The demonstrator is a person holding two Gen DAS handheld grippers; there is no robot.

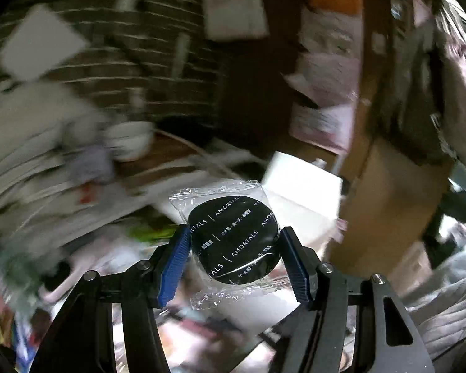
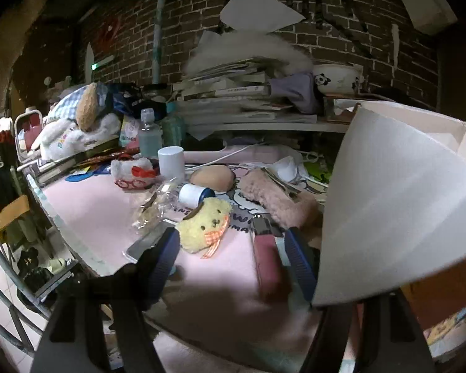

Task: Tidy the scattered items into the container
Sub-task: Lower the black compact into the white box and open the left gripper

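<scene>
The left tool (image 1: 234,245) is clamped on a flat black puff (image 1: 233,239) sealed in clear wrap with white lettering, held up in the air over a blurred desk, with the white box (image 1: 301,186) just beyond it. The right tool (image 2: 233,258) is released, its jaws apart over the pink desk (image 2: 87,205), a dark red stick (image 2: 267,258) lying between them. Ahead lie a yellow plush (image 2: 202,227), a pink furry case (image 2: 276,199) and a white cylinder (image 2: 171,163). The box's white flap (image 2: 397,202) crowds the right side; the desk's left edge lies bare.
</scene>
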